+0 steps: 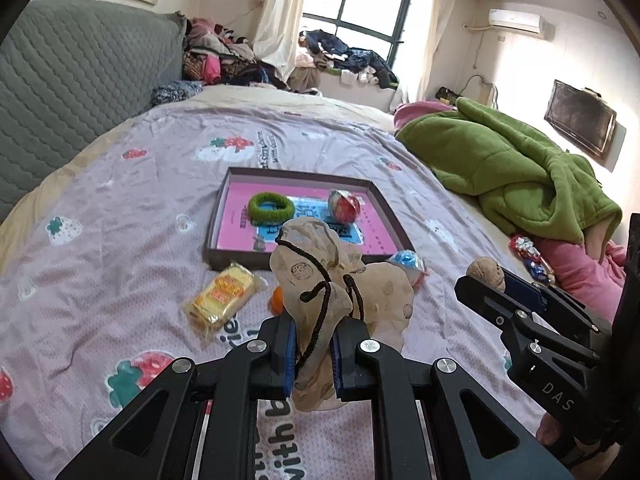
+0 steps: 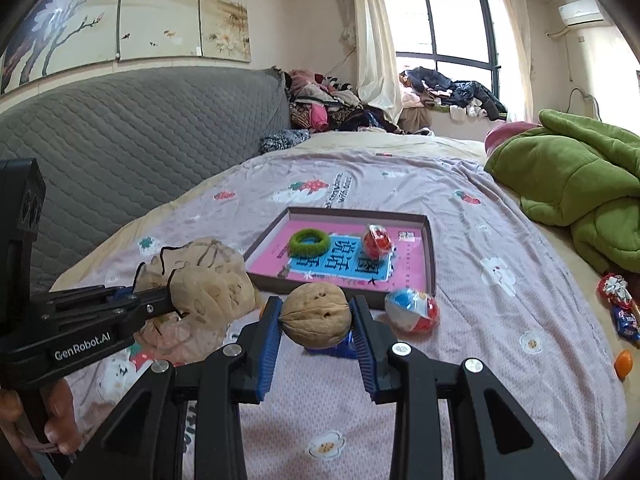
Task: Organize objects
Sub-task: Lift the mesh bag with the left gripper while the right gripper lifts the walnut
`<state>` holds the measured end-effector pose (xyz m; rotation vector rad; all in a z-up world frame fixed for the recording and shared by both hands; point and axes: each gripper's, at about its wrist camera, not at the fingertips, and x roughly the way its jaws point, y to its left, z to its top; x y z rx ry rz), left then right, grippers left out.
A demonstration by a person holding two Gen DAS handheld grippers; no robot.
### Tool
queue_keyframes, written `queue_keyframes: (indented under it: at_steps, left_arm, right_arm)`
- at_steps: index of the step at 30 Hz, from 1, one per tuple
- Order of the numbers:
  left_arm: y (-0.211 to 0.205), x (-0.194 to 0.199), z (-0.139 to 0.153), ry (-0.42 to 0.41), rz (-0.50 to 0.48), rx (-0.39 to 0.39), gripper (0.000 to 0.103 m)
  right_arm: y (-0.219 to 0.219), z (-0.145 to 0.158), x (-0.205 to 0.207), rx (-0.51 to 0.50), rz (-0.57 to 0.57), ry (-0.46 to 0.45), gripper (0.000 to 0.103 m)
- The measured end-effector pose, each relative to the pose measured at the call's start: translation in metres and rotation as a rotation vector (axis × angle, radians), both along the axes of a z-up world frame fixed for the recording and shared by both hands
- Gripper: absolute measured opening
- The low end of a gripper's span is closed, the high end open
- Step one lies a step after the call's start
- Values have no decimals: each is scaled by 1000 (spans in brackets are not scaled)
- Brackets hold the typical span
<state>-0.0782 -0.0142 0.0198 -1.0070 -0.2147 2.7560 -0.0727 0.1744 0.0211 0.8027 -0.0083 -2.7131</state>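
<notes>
Right now both claws are clamped and off the bed (image 1: 120, 208). Left claw (image 1: 314, 354) is pinched nearly shut on a beige drawstring pouch (image 1: 320, 276), cord dangling between the pads. Right claw (image 2: 316, 324) grips a walnut (image 2: 315, 319) between its blue pads. Tray (image 1: 374, 194) lies ahead on the bed, holding a green hair tie (image 1: 271, 208) and a wrapped ball (image 1: 344, 206). A yellow snack pack (image 1: 222, 294) and another wrapped ball (image 2: 412, 310) lie just outside the tray. A green blanket (image 1: 512, 168) sits at right.

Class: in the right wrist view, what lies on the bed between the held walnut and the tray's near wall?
Bare bedspread only. The walnut, held in the right gripper, hangs before the tray; the right wrist view shows it.
</notes>
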Motion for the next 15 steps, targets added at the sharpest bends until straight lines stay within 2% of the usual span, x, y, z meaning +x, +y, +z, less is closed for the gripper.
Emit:
queue_keyframes:
  at_steps: [4, 7, 15]
  left_arm:
    - [0, -3, 4, 15, 6, -9, 14]
    - [1, -7, 4, 11, 14, -12, 14]
    - [-2, -17, 4, 15, 29, -25, 14]
  right_arm:
    - [-1, 4, -7, -22, -3, 3, 35]
    - [-5, 7, -10, 8, -11, 20, 35]
    - [-9, 8, -15, 2, -2, 17, 35]
